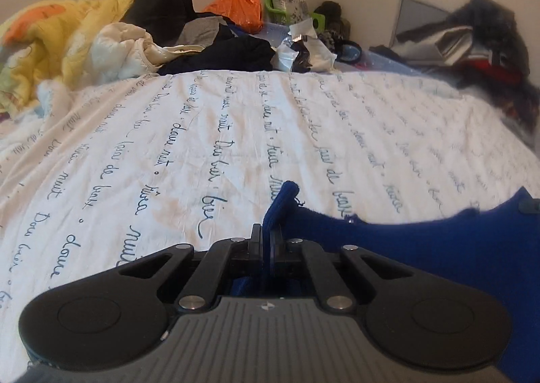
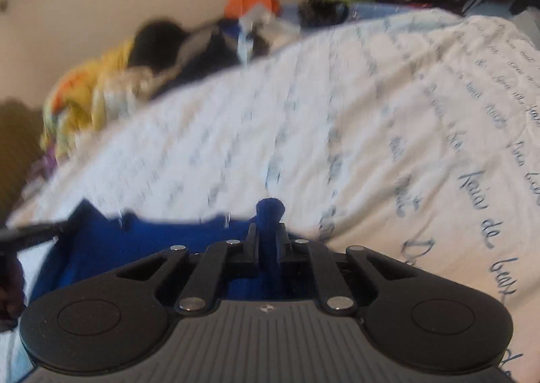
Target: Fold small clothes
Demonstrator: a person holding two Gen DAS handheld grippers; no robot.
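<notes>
A blue knit garment [image 1: 438, 254] hangs stretched between my two grippers above the bed. My left gripper [image 1: 268, 234] is shut on one bunched corner of it; the cloth runs off to the right. My right gripper [image 2: 268, 231] is shut on another corner of the same blue garment [image 2: 141, 248], and the cloth runs off to the left. The right wrist view is blurred by motion. The lower part of the garment is hidden behind the grippers.
The bed has a white sheet with dark handwriting print [image 1: 236, 133]. At its far end lie a yellow quilt [image 1: 50, 42], a pile of dark and white clothes [image 1: 202, 45], an orange bag [image 1: 239, 8] and dark clothes at the right [image 1: 486, 45].
</notes>
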